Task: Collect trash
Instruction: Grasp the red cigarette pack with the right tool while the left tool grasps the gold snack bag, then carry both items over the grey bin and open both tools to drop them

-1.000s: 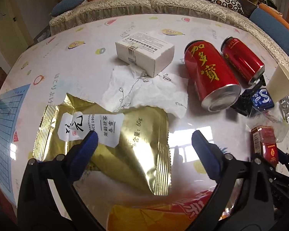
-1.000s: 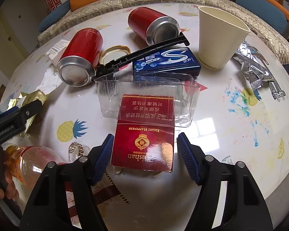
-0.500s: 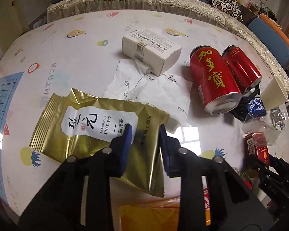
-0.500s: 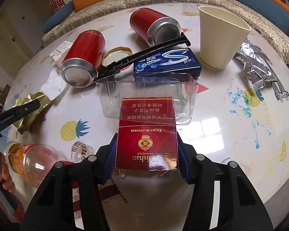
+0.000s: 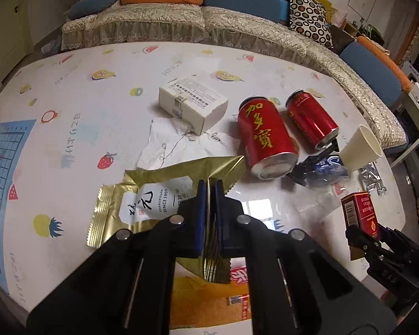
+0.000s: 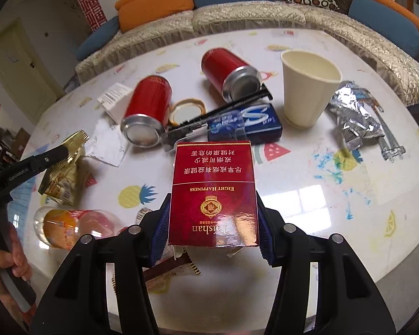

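Trash lies scattered over the round white table with its fruit print, a sofa curving behind it at the top of both frames. At lower centre of the left wrist view the left hand-held gripper is clamped tight on the gold foil packet, whose pinched edge folds up between the blue pads while the rest sags toward the table. Above it sit a crumpled white tissue and a white carton; to the right lie two red cans on their sides, then a paper cup.

In the right wrist view the right hand-held gripper grips a red cigarette pack by its two side edges at centre frame, the pack lifted clear of the table. Behind it are a blue gum pack, a black stick-like tool and a yellow lid ring. A silver wrapper lies at right, and a clear bottle with orange drink lies at lower left. The gold packet hangs from the other gripper at the left edge.
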Available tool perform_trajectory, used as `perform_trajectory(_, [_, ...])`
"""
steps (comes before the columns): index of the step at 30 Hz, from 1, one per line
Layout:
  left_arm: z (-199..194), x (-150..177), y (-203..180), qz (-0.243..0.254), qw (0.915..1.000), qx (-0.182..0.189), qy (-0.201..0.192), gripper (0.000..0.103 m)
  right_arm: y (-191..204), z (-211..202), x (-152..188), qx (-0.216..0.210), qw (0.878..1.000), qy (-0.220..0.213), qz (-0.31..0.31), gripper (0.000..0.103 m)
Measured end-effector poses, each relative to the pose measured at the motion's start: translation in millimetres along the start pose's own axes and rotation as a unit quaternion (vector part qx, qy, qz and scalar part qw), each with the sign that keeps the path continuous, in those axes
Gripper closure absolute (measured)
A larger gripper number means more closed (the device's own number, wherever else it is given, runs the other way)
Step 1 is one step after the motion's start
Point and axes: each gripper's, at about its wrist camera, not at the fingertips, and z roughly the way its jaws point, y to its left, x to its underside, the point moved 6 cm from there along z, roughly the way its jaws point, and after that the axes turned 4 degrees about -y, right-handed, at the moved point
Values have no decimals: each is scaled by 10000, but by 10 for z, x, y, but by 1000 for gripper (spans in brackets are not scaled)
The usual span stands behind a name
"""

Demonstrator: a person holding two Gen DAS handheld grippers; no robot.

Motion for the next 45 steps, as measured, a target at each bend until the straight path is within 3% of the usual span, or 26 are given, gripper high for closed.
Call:
perform_trajectory(12, [-536,-151,-717,610,9963,385,-477,98,-301,-607,-122,81,9986,-504,150,49])
perform_trajectory(19, [-818,42,-1668,1301,9852,1000,-505,98,-916,-1182,126,386,9953,-760,456,49])
perform_trajectory(25, [-1065,648,-2791,2038,9614,1821,-311,98,-1855,-1674,842,957,9865,-673,1150,49])
perform_trajectory(32, [-1150,1823,-3969,2867,9180,2710,414,98,-2740,-1816,2030,1423,9665,-72,2135,49])
perform_trajectory(39, [-756,3052,-4472,3427,8788,2919,1582,98,-3137,-1506,2968,1497,9434,563,2906,49])
perform_trajectory(45, [-246,3758,-4423,3499,8597,2715,2547,97,-3300,-1107,3492,1280,9246,1137,3403,48])
